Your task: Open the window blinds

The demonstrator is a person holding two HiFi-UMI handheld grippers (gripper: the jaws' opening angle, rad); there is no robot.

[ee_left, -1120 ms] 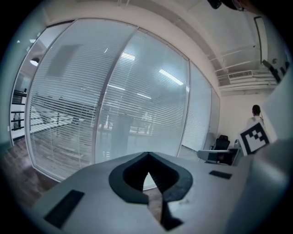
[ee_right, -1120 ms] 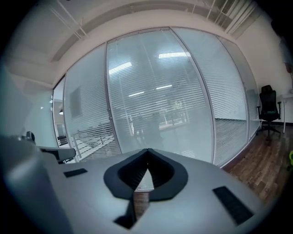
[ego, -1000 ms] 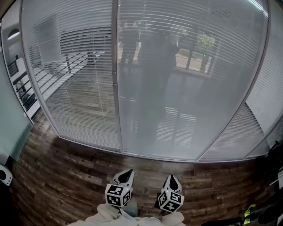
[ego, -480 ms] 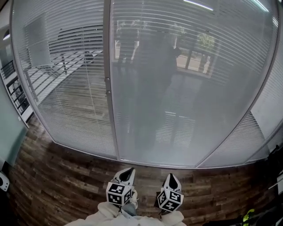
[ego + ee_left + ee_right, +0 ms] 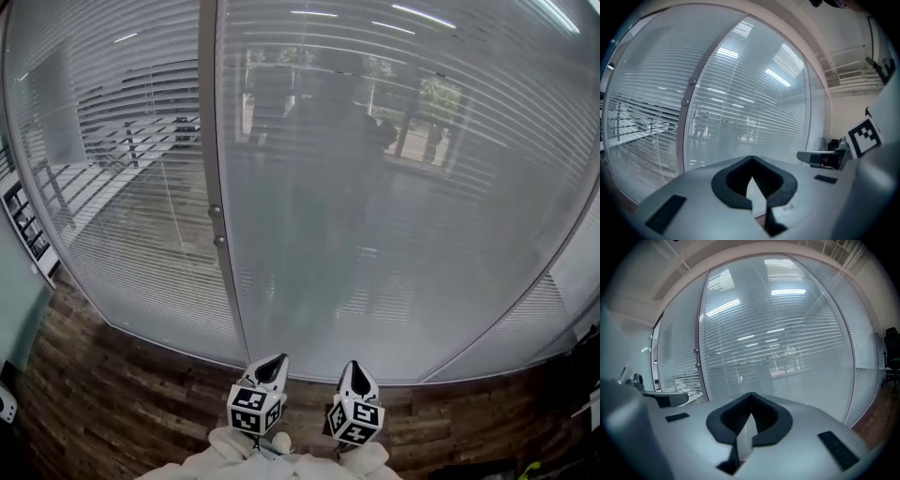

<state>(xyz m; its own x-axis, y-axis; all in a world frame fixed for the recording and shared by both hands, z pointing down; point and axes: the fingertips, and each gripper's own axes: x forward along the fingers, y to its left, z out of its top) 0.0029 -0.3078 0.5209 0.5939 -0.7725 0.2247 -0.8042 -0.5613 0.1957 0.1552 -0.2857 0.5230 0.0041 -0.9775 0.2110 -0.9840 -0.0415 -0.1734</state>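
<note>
Closed white slat blinds (image 5: 394, 187) hang behind a tall glass wall that fills the head view. A grey upright frame post (image 5: 208, 141) splits the glass, with two small knobs (image 5: 216, 214) on it at mid height. The same knobs (image 5: 692, 82) show in the left gripper view and, as knobs (image 5: 696, 351), in the right gripper view. My left gripper (image 5: 277, 359) and right gripper (image 5: 352, 367) are side by side at the bottom, pointing at the glass just right of the post and well short of it. Both are shut and hold nothing, as seen at the left gripper (image 5: 751, 158) and the right gripper (image 5: 751, 393).
Dark wood plank floor (image 5: 112, 394) runs along the foot of the glass. A shelf unit (image 5: 23, 230) stands at the far left. The glass carries a dim reflection of a person (image 5: 328, 187). A side glass panel with blinds (image 5: 572, 281) angles in at the right.
The glass wall has come nearer and fills more of the head view. The post with its knobs has drifted left and lower. Both grippers, still shut, have moved forward together.
</note>
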